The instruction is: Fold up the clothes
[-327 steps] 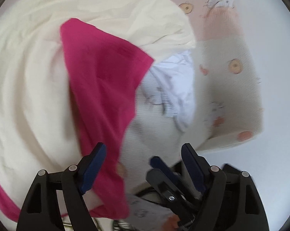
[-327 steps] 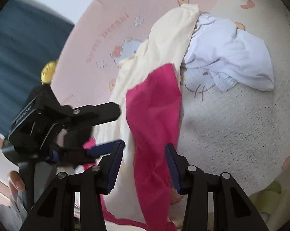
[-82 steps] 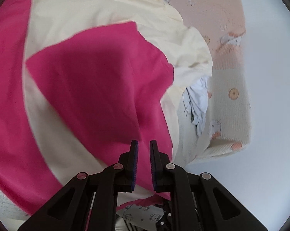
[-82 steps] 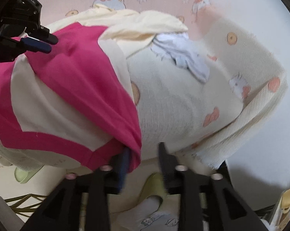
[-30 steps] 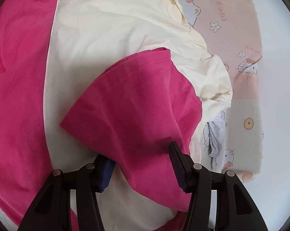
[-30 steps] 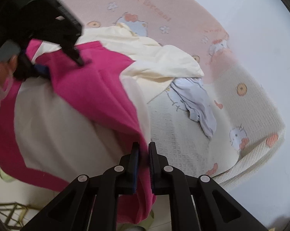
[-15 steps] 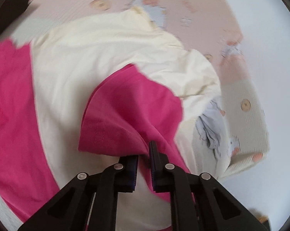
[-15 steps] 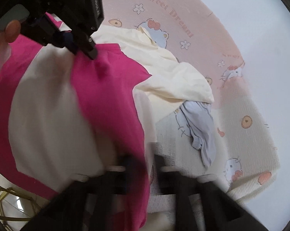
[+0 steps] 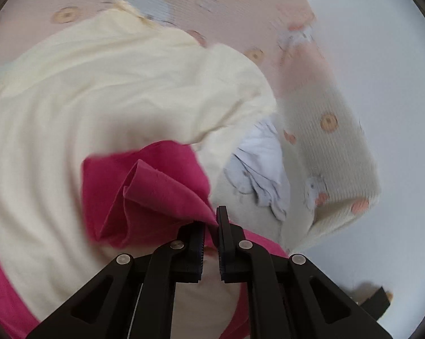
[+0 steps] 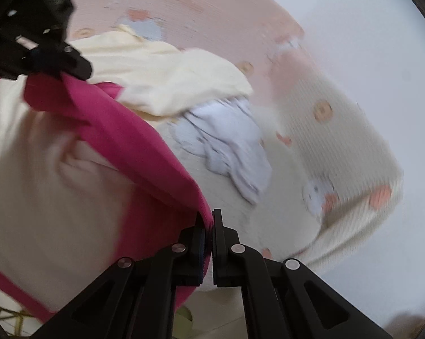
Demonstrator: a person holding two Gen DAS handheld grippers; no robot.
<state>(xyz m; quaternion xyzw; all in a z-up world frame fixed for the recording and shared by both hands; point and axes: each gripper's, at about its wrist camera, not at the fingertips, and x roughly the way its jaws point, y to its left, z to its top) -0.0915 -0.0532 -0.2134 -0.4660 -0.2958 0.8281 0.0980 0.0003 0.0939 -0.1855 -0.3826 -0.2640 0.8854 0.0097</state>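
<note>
The pink-and-cream cloth garment (image 9: 144,195) looks soft and matt; the printed ribbed knit bed cover (image 9: 336,152) textured; the black plastic tongs (image 9: 211,226) smooth.

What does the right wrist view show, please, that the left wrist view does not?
Only the right wrist view shows the left tool from outside, clamping the far end of the magenta fabric panel. Only the left wrist view shows that panel bunched into a loose fold before the jaws. Both show a tool shut on magenta cloth, the cream garment, the crumpled white garment and the pink cartoon-print bed cover.
</note>
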